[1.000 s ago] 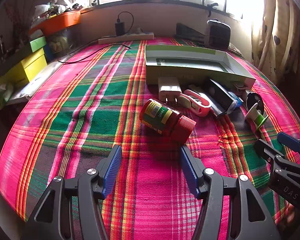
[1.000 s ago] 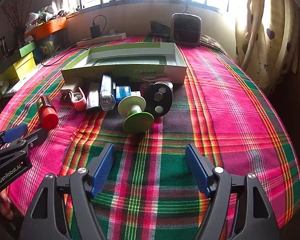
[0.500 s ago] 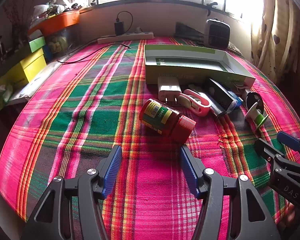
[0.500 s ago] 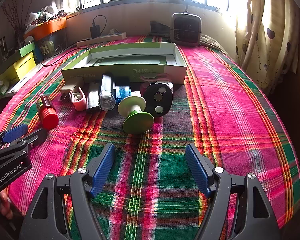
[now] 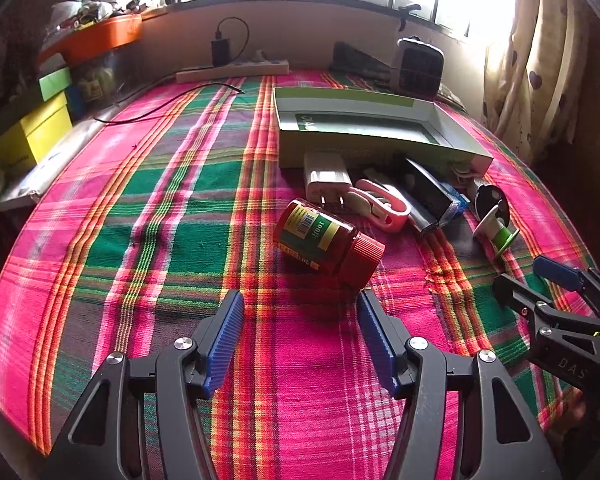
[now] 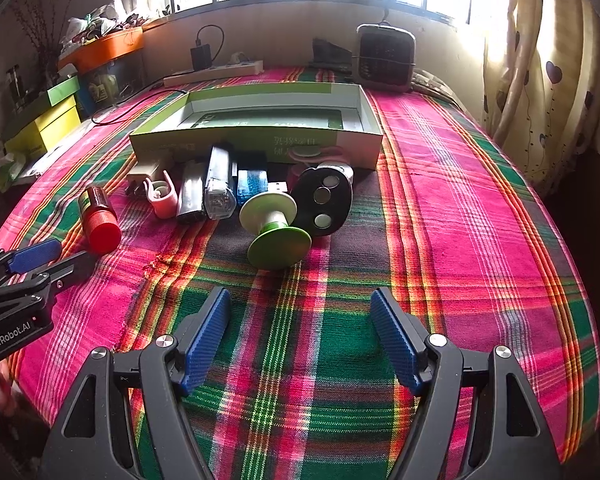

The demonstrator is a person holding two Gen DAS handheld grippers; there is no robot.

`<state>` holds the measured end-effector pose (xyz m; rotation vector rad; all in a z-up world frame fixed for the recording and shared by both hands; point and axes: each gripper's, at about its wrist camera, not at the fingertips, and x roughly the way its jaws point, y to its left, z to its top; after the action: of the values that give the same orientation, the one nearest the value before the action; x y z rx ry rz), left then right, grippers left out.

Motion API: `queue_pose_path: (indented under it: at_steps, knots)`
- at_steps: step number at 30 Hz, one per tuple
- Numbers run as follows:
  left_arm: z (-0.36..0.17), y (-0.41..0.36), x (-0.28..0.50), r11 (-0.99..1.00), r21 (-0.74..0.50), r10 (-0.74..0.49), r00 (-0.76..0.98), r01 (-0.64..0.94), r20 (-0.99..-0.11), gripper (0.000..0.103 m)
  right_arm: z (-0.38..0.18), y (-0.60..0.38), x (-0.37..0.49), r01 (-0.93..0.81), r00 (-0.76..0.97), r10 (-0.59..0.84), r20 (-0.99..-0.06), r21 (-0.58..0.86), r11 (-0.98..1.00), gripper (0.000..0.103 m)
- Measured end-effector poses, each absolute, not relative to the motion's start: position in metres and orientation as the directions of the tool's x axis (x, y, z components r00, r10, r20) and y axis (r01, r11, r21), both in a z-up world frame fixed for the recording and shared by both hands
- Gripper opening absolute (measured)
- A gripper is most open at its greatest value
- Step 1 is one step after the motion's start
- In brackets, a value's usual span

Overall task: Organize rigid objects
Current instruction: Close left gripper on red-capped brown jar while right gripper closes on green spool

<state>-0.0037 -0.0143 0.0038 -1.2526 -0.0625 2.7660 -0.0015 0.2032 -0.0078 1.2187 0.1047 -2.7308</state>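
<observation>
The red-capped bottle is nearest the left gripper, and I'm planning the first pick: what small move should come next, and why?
Probably ease the left gripper forward until its open fingers straddle the red-capped bottle. The bottle lies on its side just ahead of the fingertips, untouched, apart from the green box, which looks empty. The right gripper is also open, holding nothing.

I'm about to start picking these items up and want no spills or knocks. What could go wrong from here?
1. The red-capped bottle lies on its side just ahead of the open left tongs; a slightly off-centre close could roll it away.
2. The green spool also lies tipped, touching the black round device; nudging either may shift both.
3. The small items are packed tightly against the box wall, so the open right tongs may snag neighbours.
</observation>
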Motion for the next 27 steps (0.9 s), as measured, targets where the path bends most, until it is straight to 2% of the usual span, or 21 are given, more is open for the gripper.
queue_pose_path:
  at_steps: [3,6,14,24,27]
  knots:
    - [0.006,-0.017,-0.005,-0.985,-0.140,0.171,-0.643,-0.099,-0.747,0.058,-0.008,0.201,-0.005,0.202,-0.649,-0.133,-0.749,-0.001,-0.979,0.073]
    - [0.007,-0.012,-0.005,-0.982,-0.144,0.188,-0.641,-0.120,-0.744,0.058,-0.007,0.197,-0.009,0.231,-0.641,-0.145,-0.754,-0.008,-0.973,0.073]
    - [0.010,0.001,-0.016,-0.988,-0.101,0.152,-0.628,-0.116,-0.763,0.058,-0.007,0.196,-0.023,0.267,-0.622,-0.177,-0.763,0.006,-0.964,0.073]
    - [0.011,-0.021,-0.020,-0.997,-0.065,0.082,-0.630,-0.050,-0.772,0.058,-0.005,0.200,-0.034,0.287,-0.619,-0.207,-0.758,0.027,-0.957,0.073]
    - [0.011,-0.031,-0.020,-0.998,-0.059,0.064,-0.631,-0.028,-0.773,0.058,-0.006,0.199,-0.036,0.290,-0.618,-0.208,-0.758,0.027,-0.957,0.064]
